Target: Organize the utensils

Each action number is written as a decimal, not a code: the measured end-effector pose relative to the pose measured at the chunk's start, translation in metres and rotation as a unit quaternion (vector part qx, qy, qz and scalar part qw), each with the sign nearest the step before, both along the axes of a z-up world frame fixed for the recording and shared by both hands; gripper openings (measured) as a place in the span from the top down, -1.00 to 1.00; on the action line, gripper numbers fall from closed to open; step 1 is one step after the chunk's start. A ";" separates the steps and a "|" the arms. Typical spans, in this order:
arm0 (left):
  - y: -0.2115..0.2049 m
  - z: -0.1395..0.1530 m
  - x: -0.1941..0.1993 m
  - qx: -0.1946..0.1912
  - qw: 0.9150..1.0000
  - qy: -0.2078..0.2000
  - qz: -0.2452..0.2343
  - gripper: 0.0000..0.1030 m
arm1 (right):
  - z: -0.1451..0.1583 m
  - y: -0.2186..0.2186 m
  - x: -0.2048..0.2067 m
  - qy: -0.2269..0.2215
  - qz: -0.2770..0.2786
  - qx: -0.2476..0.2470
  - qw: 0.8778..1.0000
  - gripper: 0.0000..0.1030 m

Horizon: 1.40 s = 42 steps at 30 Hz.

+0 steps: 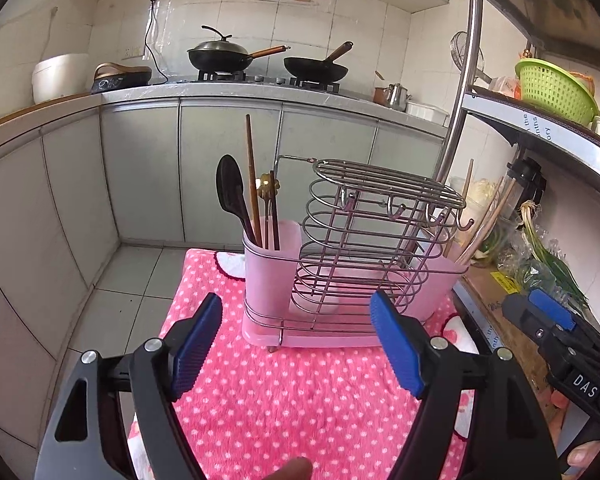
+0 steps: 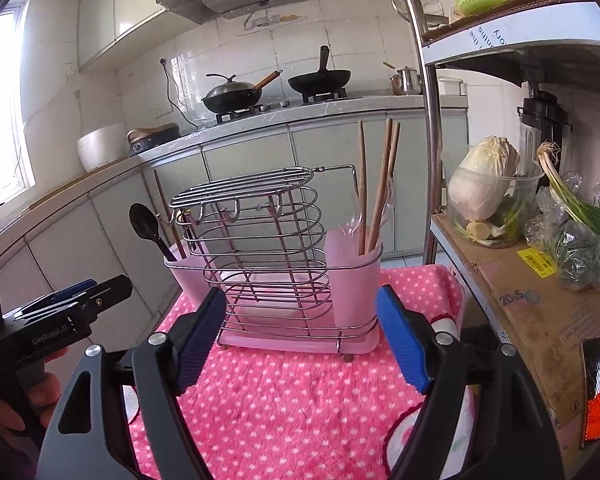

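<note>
A wire utensil rack with two pink cups stands on a pink dotted towel. The left cup holds a black spoon, brown chopsticks and a gold spoon. The right cup holds light wooden chopsticks. My left gripper is open and empty, just in front of the rack. My right gripper is open and empty, also in front of the rack. The black spoon shows in the right wrist view too.
A metal shelf post and a cardboard-lined shelf with cabbage and greens stand right of the towel. A counter with two woks lies behind. Tiled floor lies left.
</note>
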<state>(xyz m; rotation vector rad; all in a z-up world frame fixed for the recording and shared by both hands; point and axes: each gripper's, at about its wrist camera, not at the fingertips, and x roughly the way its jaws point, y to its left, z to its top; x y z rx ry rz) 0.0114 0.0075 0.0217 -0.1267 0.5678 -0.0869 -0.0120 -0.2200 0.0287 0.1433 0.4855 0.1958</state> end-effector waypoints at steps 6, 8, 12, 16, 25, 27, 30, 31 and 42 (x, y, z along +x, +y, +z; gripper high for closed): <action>-0.001 0.001 -0.003 0.002 1.000 -0.003 0.003 -0.45 | 0.000 0.000 -0.001 0.000 0.000 0.001 1.000 -0.52; -0.001 0.001 -0.004 0.001 1.000 -0.003 0.003 -0.45 | 0.000 0.000 -0.002 0.000 0.000 0.000 1.000 -0.52; -0.001 0.002 -0.004 0.002 1.000 -0.004 0.003 -0.45 | 0.000 0.001 -0.003 -0.001 -0.001 0.000 1.000 -0.52; -0.001 0.003 -0.007 0.001 1.000 -0.006 0.004 -0.45 | 0.001 0.001 -0.005 -0.004 -0.003 0.000 1.000 -0.52; -0.002 0.005 -0.011 0.003 1.000 -0.012 0.005 -0.45 | 0.004 0.001 -0.010 -0.013 -0.004 0.002 1.000 -0.52; -0.002 0.005 -0.012 0.003 1.000 -0.012 0.005 -0.45 | 0.005 0.001 -0.010 -0.014 -0.004 0.002 1.000 -0.52; -0.002 0.005 -0.012 0.004 1.000 -0.013 0.005 -0.45 | 0.005 0.002 -0.011 -0.015 -0.004 0.002 1.000 -0.52; -0.002 0.005 -0.012 0.004 1.000 -0.012 0.005 -0.45 | 0.005 0.002 -0.011 -0.016 -0.004 0.002 1.000 -0.52; -0.003 0.005 -0.013 0.011 1.000 -0.016 0.007 -0.45 | 0.004 0.001 -0.010 -0.015 -0.004 0.004 1.000 -0.52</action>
